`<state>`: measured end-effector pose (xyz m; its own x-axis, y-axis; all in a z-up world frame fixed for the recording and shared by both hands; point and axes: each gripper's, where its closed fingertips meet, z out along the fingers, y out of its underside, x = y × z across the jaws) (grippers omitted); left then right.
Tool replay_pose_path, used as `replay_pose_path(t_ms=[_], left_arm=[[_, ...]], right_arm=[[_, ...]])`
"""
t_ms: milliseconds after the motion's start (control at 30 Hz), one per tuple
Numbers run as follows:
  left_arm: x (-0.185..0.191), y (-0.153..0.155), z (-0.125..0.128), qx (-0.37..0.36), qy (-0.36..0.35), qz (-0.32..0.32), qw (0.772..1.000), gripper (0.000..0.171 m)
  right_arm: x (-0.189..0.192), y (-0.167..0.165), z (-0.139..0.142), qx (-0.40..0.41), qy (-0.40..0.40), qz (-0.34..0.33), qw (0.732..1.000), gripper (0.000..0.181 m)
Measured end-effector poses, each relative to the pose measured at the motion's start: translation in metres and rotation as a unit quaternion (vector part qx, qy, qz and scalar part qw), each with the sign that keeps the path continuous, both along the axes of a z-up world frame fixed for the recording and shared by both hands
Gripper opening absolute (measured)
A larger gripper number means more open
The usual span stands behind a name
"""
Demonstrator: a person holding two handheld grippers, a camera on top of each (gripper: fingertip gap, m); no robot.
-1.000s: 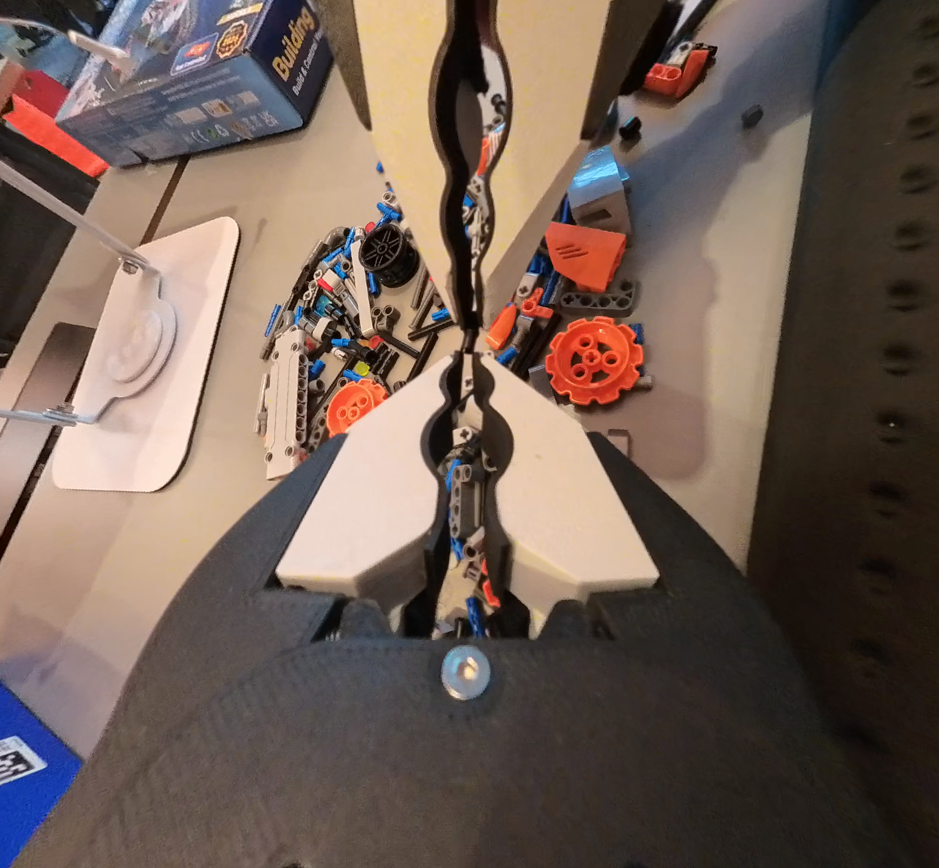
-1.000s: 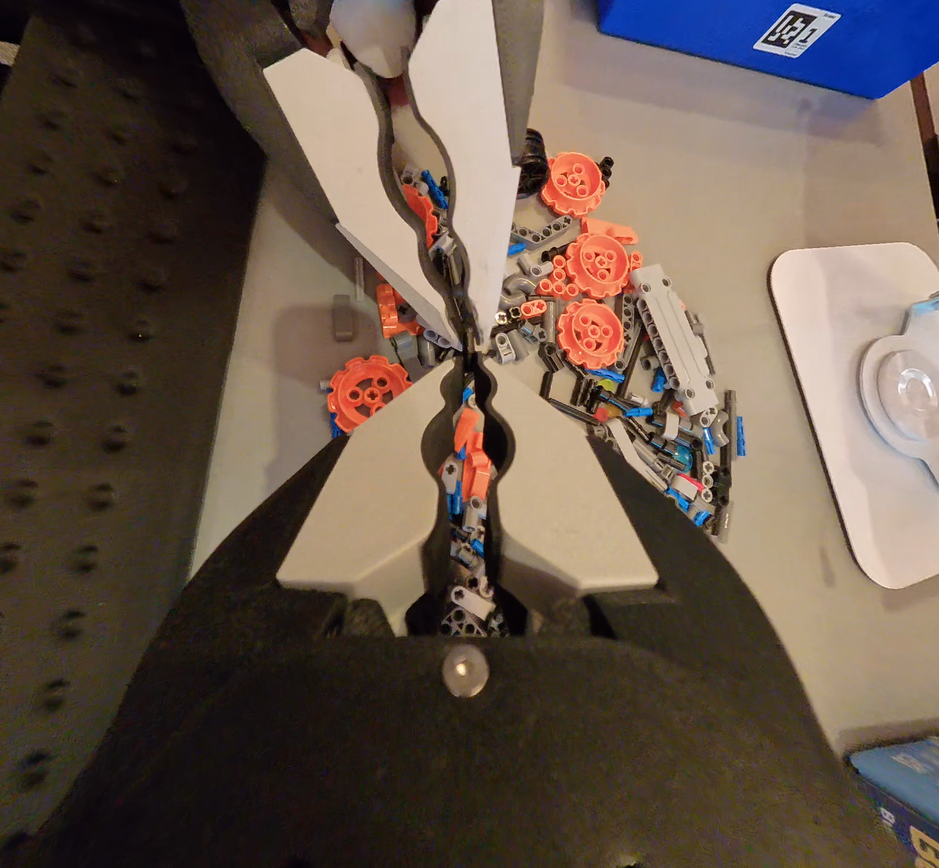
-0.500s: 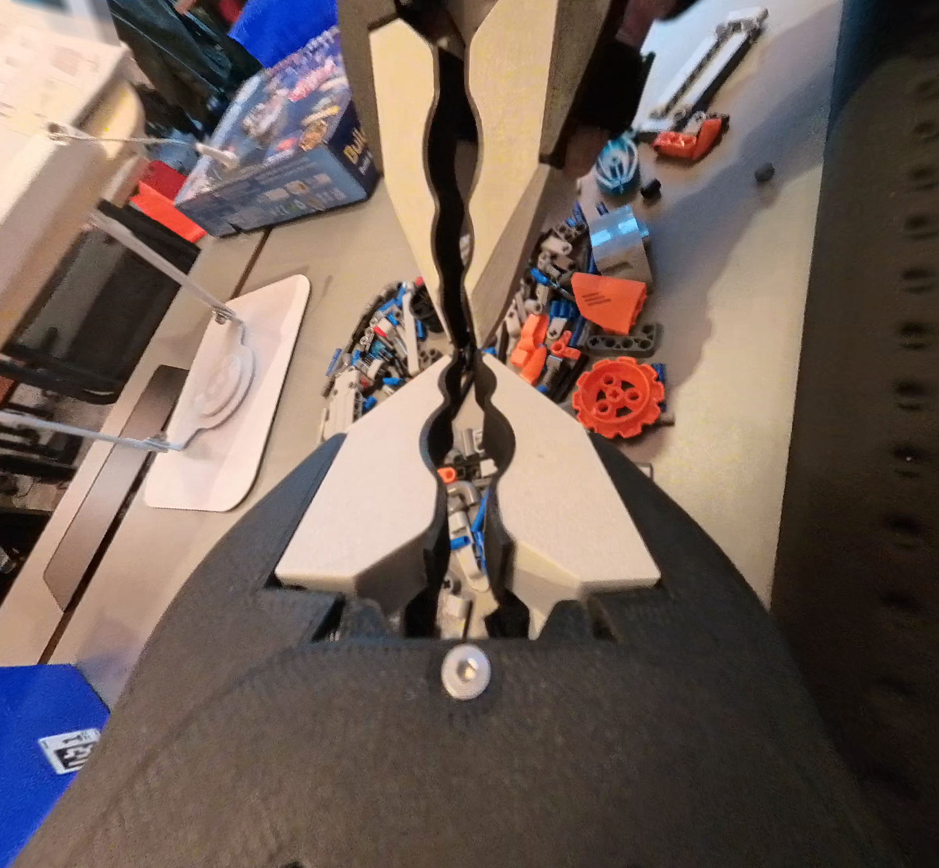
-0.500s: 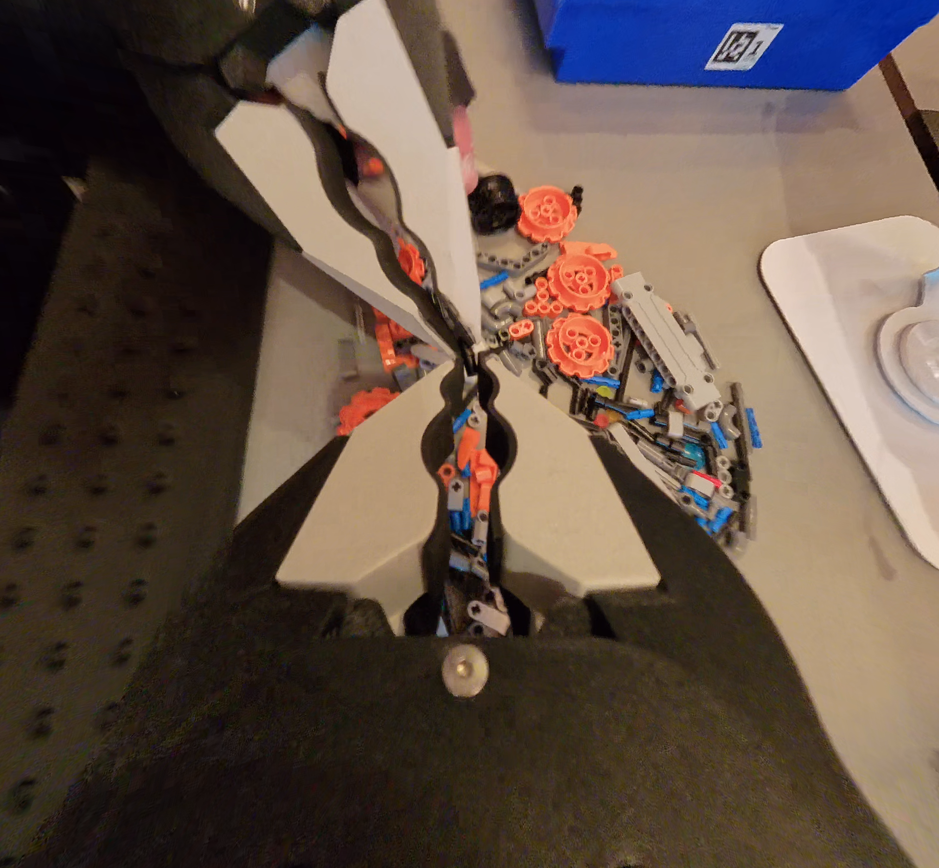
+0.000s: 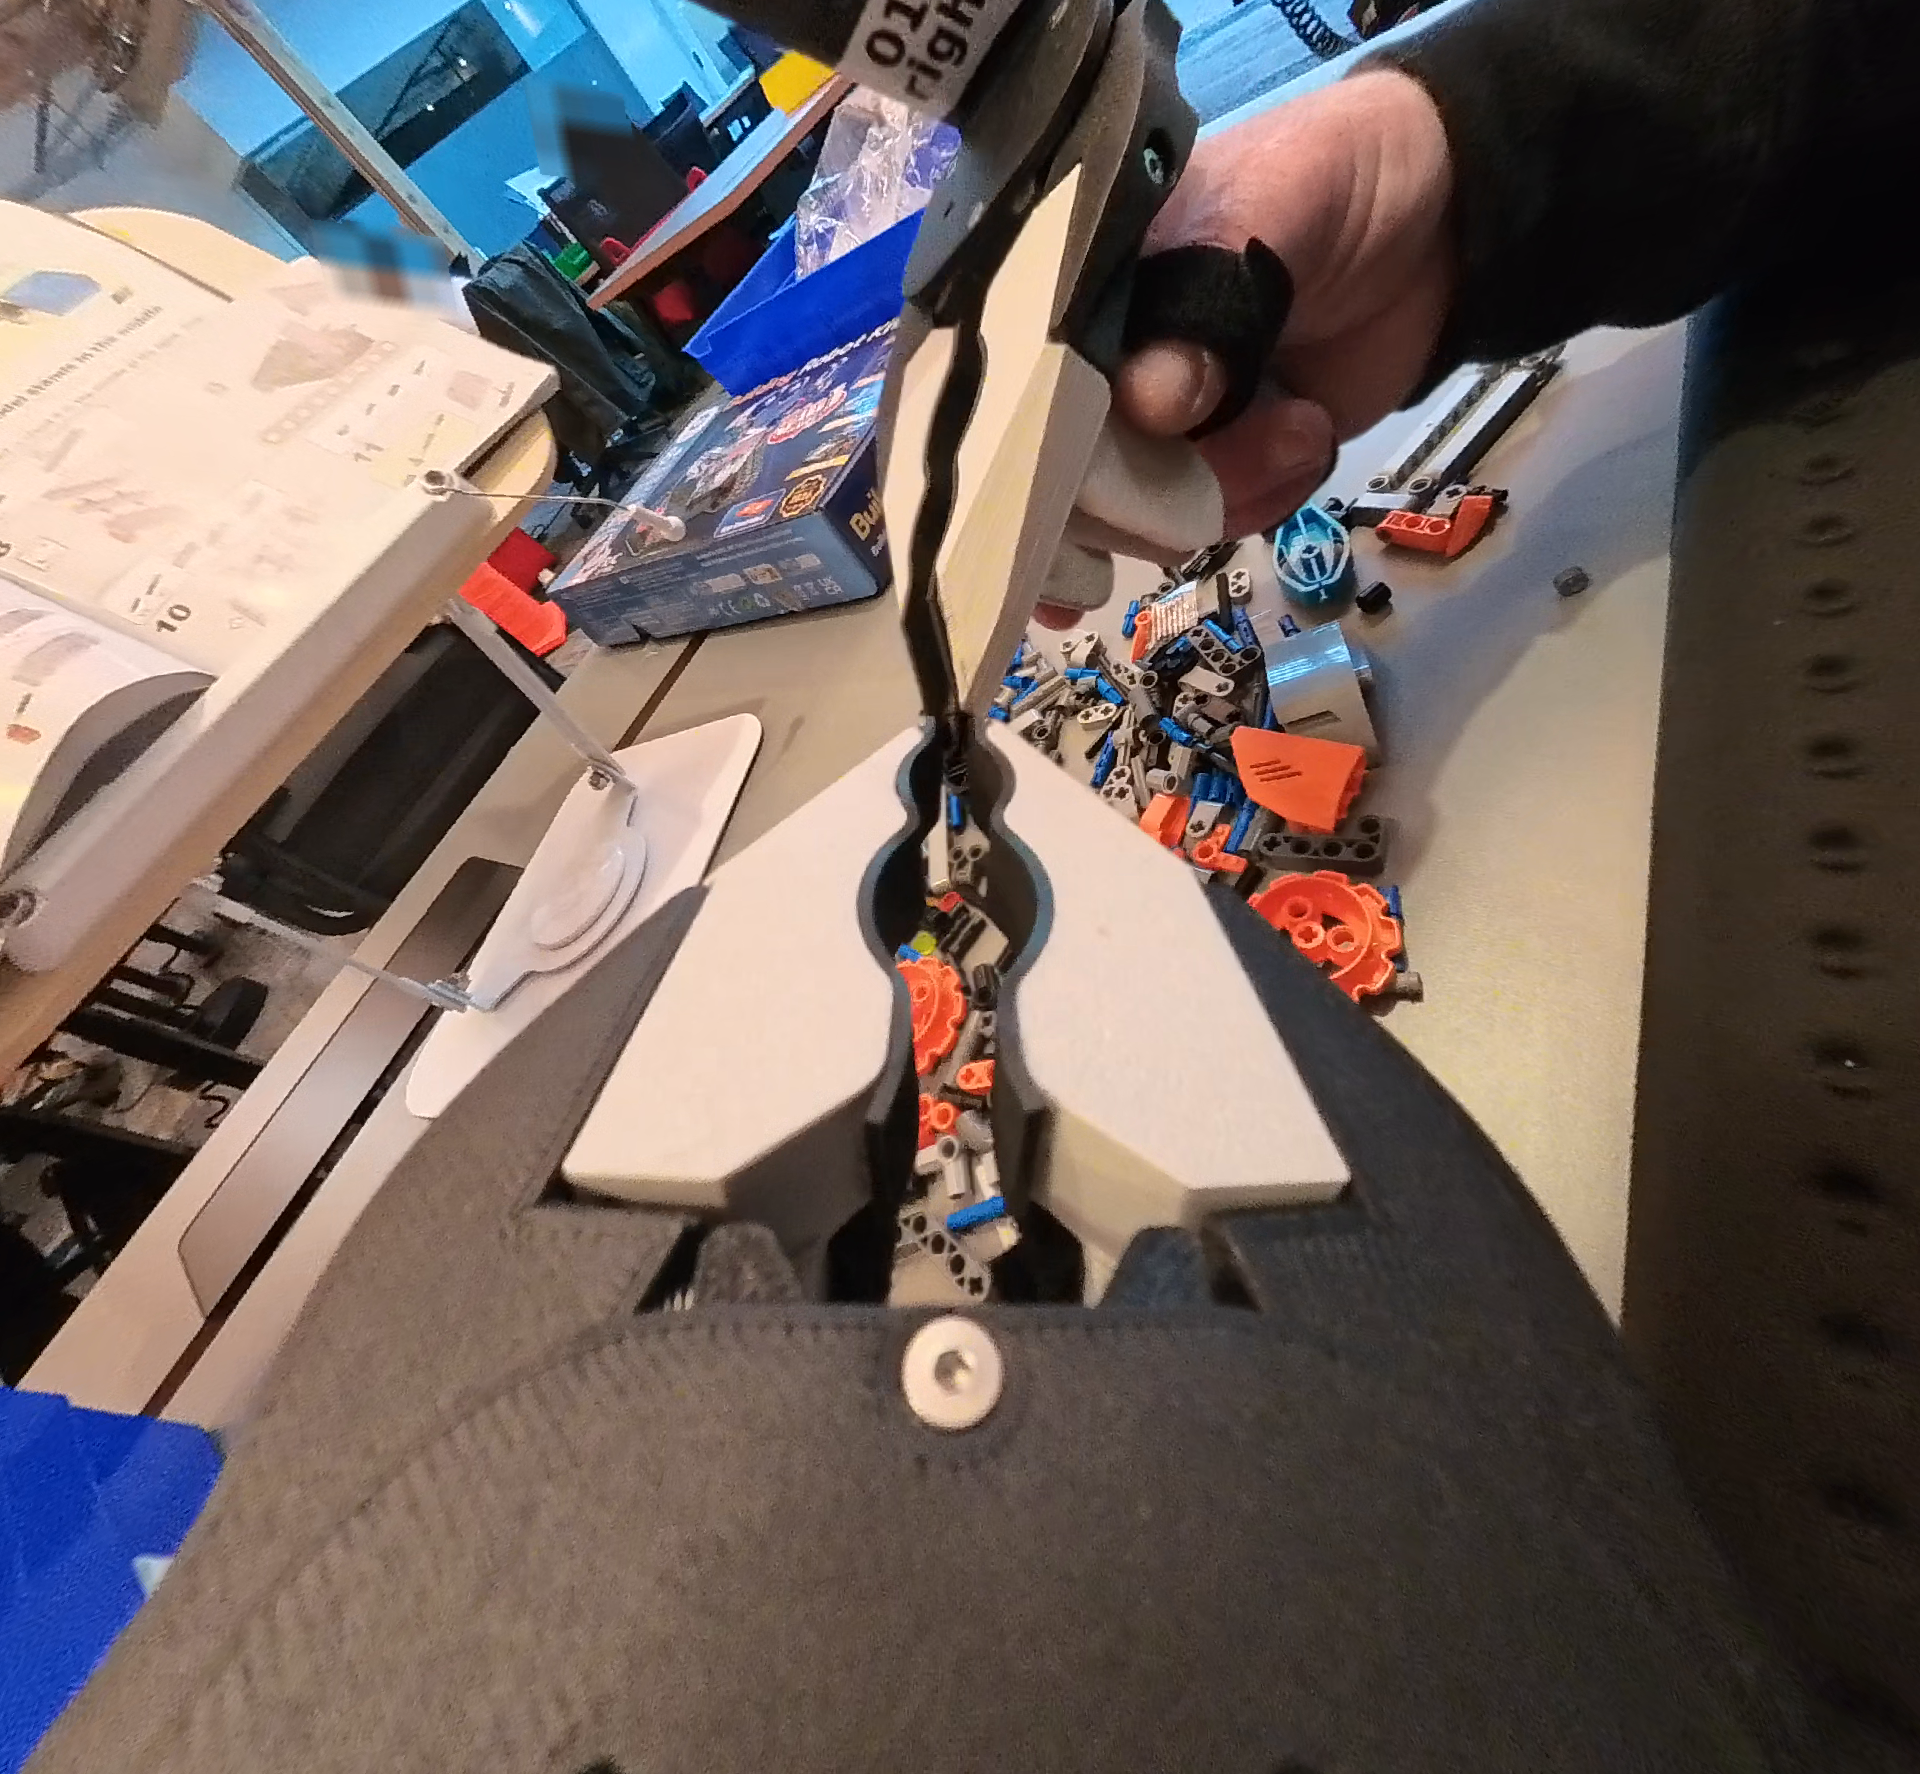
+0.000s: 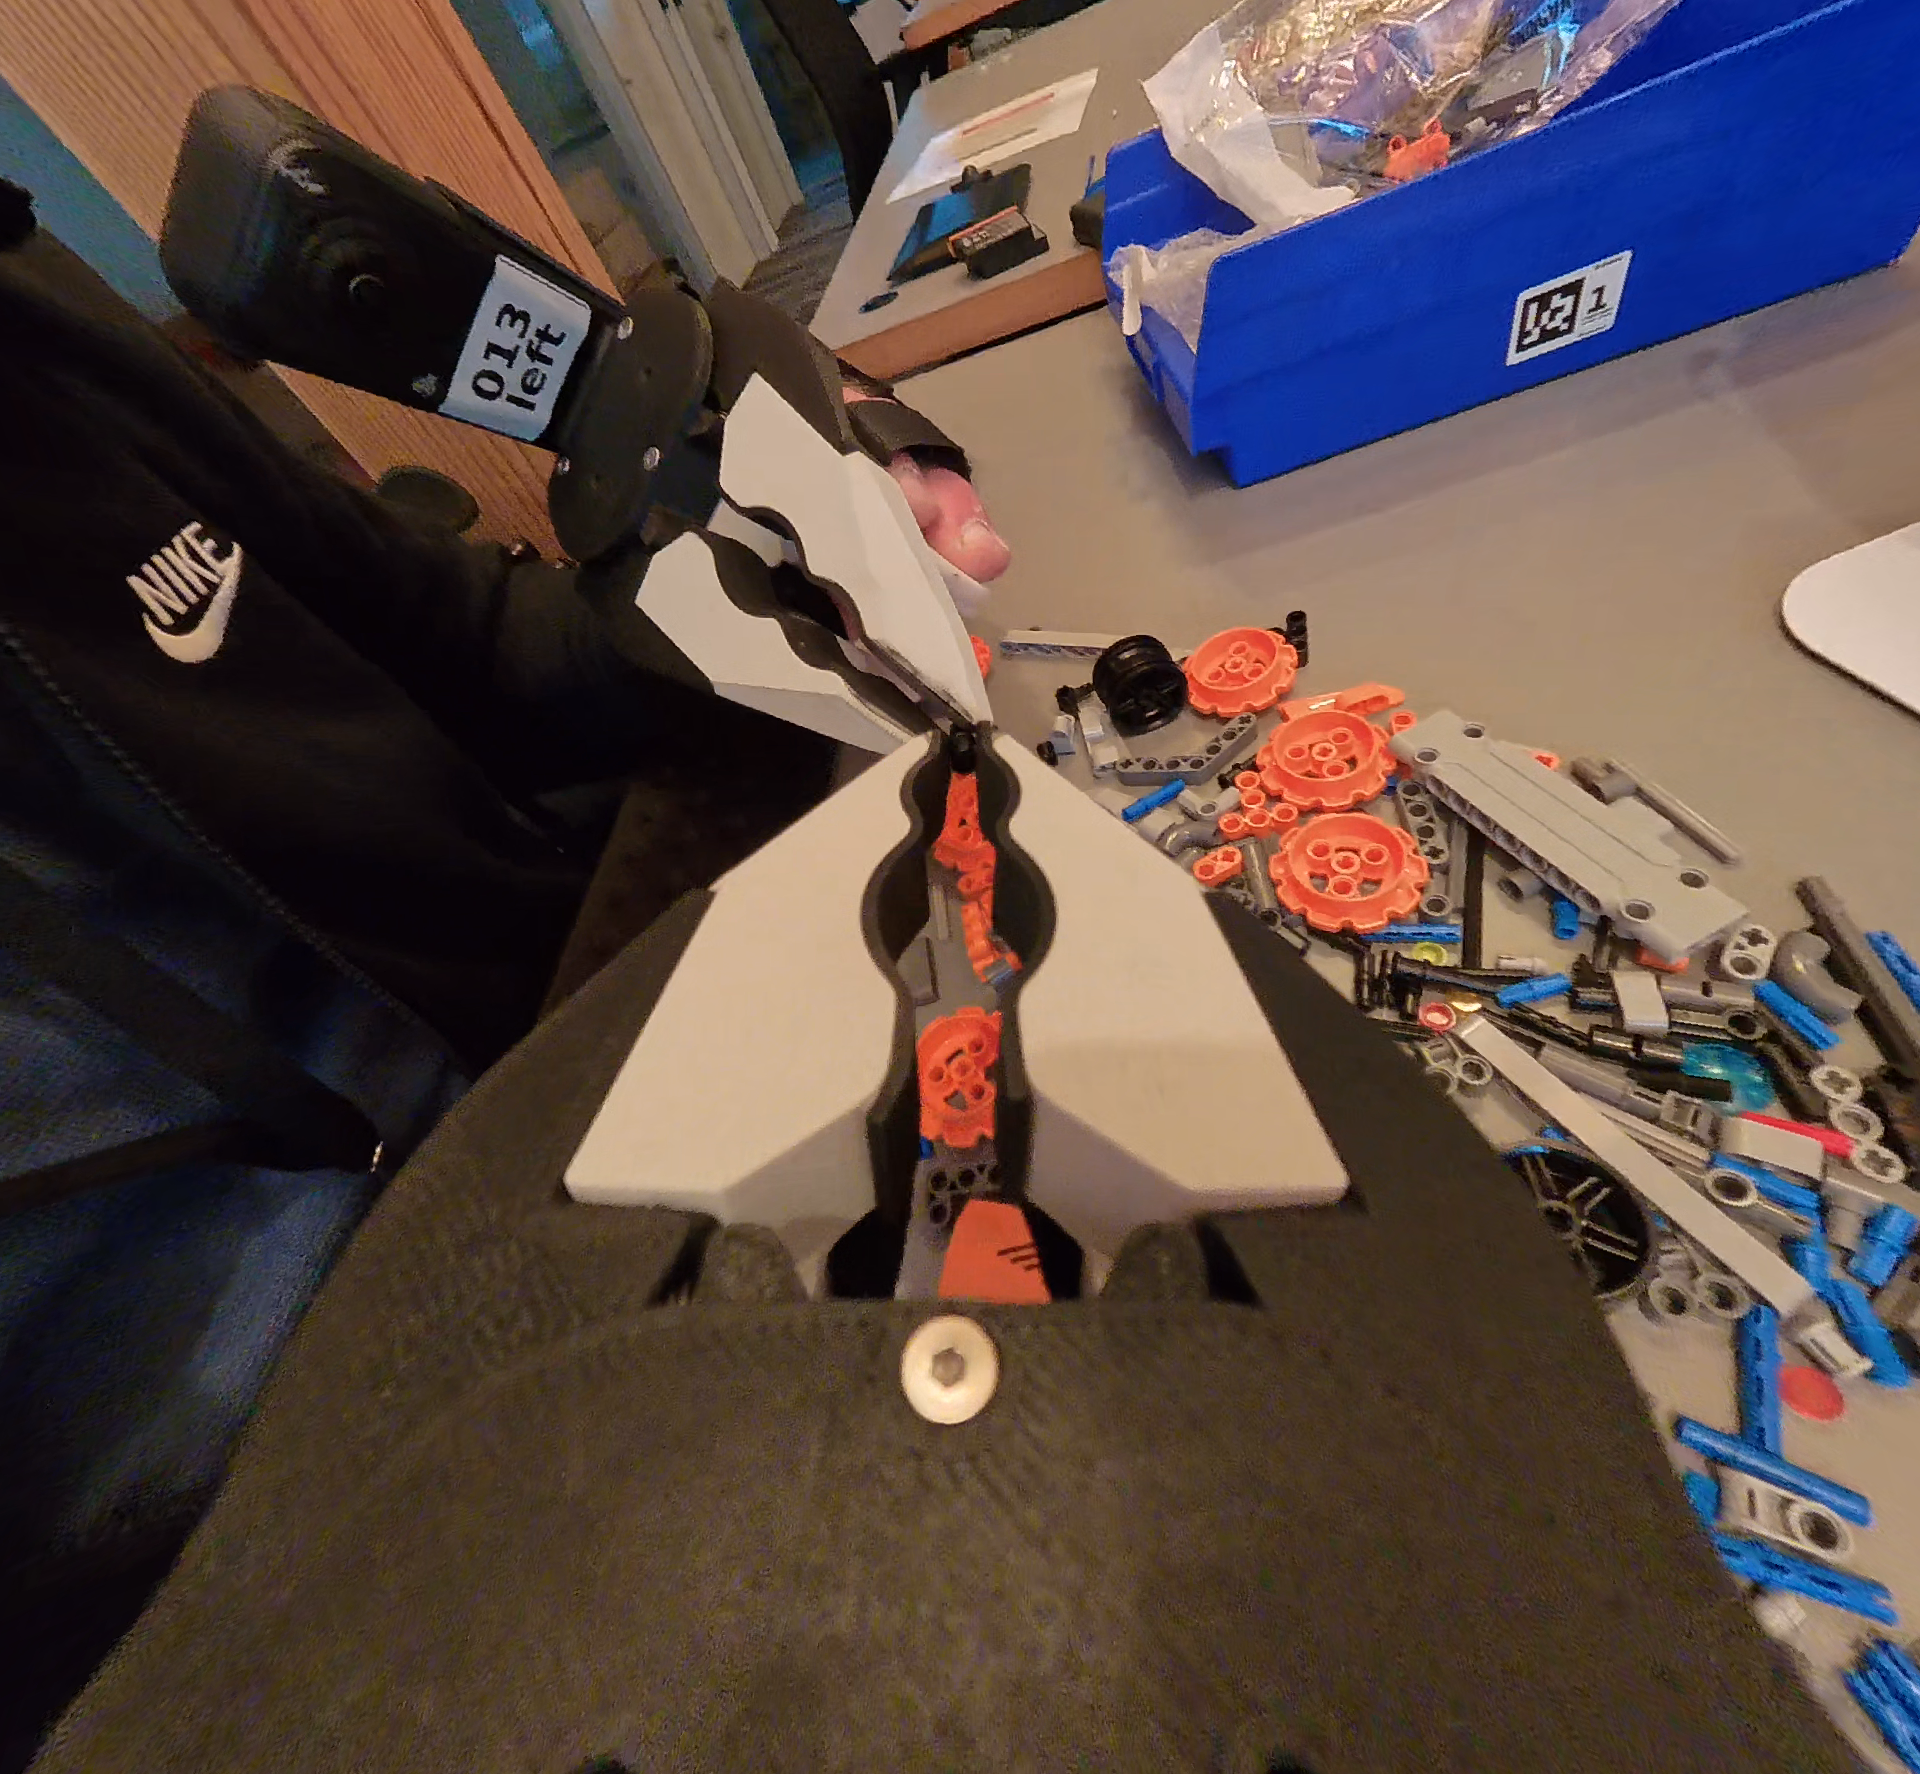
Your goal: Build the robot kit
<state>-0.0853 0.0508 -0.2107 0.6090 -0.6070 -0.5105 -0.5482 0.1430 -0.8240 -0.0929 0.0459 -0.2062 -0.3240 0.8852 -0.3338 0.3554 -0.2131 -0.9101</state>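
Note:
My left gripper (image 5: 954,735) and my right gripper (image 6: 961,739) are both shut and meet tip to tip a little above the grey table (image 6: 1403,561). A small black piece (image 6: 961,743) is pinched where the tips meet; it also shows in the left wrist view (image 5: 951,760). The right gripper (image 5: 948,708) comes down from above in the left wrist view, held by a hand (image 5: 1299,290). The left gripper (image 6: 964,716) comes in from the left in the right wrist view. A pile of small grey, blue, black and orange building parts (image 6: 1507,945) lies just beneath.
Orange gear wheels (image 6: 1340,867) and a black wheel (image 6: 1138,680) lie in the pile. A blue bin (image 6: 1455,290) with plastic bags stands behind. A boxed set (image 5: 727,519), an instruction booklet (image 5: 208,477) on a white stand base (image 5: 644,820), and a black perforated pad (image 5: 1787,893) surround the pile. Both grippers' tips are close together, under 4 cm apart.
Both grippers have tilted from looking down at the pile to a more level view and risen. Their tips have stayed pressed together throughout.

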Motion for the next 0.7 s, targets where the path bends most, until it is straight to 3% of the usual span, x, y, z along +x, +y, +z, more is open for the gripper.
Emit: replay_pose_path(t_ms=[67,133,267,433,700], left_arm=[[0.001,0.0,-0.004,-0.016,-0.006,-0.007,1.0,0.001],[-0.001,-0.002,-0.014,-0.045,0.011,-0.011,0.999,0.014],[-0.015,-0.014,-0.058,-0.143,0.074,-0.022,0.987,0.023],[-0.019,-0.02,-0.092,-0.196,0.131,-0.031,0.971,0.019],[-0.018,-0.017,-0.108,-0.213,0.148,-0.009,0.966,0.007]], right_arm=[[0.001,0.001,-0.003,0.002,-0.002,0.005,1.0,0.001],[0.002,0.004,-0.008,0.019,-0.014,0.0,1.0,0.001],[0.006,0.016,-0.018,0.042,-0.035,-0.016,0.998,0.002],[0.006,0.017,-0.029,0.065,-0.057,-0.017,0.996,0.002],[0.005,0.014,-0.031,0.076,-0.06,-0.014,0.995,0.002]])
